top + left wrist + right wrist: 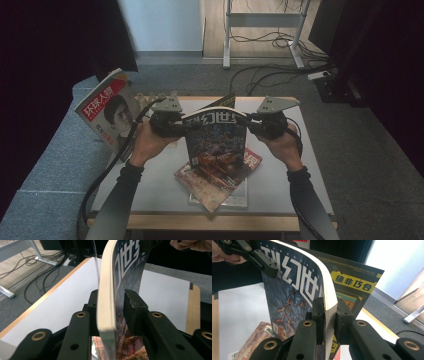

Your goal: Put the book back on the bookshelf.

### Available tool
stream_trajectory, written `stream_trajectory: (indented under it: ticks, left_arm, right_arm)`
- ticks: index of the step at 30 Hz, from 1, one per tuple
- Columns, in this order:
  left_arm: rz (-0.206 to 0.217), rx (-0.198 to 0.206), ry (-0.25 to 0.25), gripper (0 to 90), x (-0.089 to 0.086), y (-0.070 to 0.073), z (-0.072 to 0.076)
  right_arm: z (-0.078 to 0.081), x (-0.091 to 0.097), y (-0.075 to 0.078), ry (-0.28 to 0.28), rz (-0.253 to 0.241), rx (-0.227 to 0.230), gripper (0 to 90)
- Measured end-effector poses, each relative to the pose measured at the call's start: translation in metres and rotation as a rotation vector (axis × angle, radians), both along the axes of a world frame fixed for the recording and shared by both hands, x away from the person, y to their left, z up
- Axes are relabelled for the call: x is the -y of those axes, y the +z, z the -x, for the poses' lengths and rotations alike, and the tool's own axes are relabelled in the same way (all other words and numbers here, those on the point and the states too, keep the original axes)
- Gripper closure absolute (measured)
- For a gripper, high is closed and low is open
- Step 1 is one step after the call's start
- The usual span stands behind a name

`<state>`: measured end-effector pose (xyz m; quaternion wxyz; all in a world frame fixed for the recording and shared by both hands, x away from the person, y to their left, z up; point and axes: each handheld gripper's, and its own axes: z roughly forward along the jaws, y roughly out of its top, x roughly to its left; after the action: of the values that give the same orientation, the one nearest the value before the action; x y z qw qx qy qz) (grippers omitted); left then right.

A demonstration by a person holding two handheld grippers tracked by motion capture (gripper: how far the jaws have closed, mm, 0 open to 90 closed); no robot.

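I am holding the thick magazine (216,137) upright above the tabletop (280,170), between both tongs. My right tongs (329,315) are clamping its top corner firmly. My left tongs (111,307) are straddling the opposite corner; one pad is touching the page block, the other standing just off the cover. Below them, more magazines (215,185) are lying flat.

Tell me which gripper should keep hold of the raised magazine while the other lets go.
Right. The right gripper clamps the magazine firmly at its edge. In the left gripper view a gap shows between one pad of the left gripper and the cover.
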<state>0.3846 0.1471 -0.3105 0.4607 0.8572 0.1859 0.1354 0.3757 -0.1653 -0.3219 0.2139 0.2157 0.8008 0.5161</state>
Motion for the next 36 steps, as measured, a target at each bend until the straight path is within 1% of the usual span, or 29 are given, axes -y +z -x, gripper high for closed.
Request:
stream_trajectory:
  ticks: [1,2,3,6,10,14,16,20,24,27,32,36]
  left_arm:
    - [-0.001,-0.003,-0.002,71.7,0.0,0.001,0.0]
    - [-0.007,0.005,0.002,74.6,0.001,0.001,0.0]
    - [-0.008,0.008,0.002,78.8,0.001,0.001,0.0]
    - [0.002,-0.007,-0.004,81.0,0.001,0.001,0.0]
    - [0.012,-0.021,-0.025,81.7,-0.001,0.001,0.0]
    - [0.012,-0.023,-0.033,81.8,-0.001,0.001,0.0]
    - [0.014,-0.026,-0.033,81.8,0.0,0.001,0.0]
    - [0.015,-0.027,-0.022,81.8,0.0,0.001,0.0]
    - [0.011,-0.018,-0.016,81.6,0.001,0.001,0.001]
    - [0.01,-0.02,-0.011,81.5,0.001,0.001,0.002]
    - [0.008,-0.031,-0.006,81.5,0.001,0.002,0.001]
    - [-0.001,-0.047,-0.008,81.6,0.002,0.003,0.0]
  right_arm:
    - [0.0,0.0,0.0,0.001,0.0,0.0,79.4]
    - [0.0,0.0,0.0,0.001,0.0,-0.001,79.3]
    - [0.0,0.001,0.0,0.0,0.0,-0.002,79.1]
    - [0.0,0.002,0.0,0.0,0.0,-0.005,77.2]
    - [0.0,0.004,0.0,-0.015,-0.004,-0.008,70.4]
    - [0.001,0.009,0.0,-0.058,-0.009,-0.009,61.2]
    - [0.001,0.014,-0.001,-0.092,-0.01,-0.013,57.2]
    - [0.001,0.022,-0.005,-0.129,-0.001,-0.021,51.8]
    - [0.004,0.029,-0.014,-0.164,0.02,-0.04,44.2]
    - [0.006,0.035,-0.024,-0.187,0.031,-0.059,38.7]
    - [0.01,0.047,-0.047,-0.23,0.06,-0.098,28.3]
    - [0.013,0.056,-0.064,-0.266,0.078,-0.135,22.4]
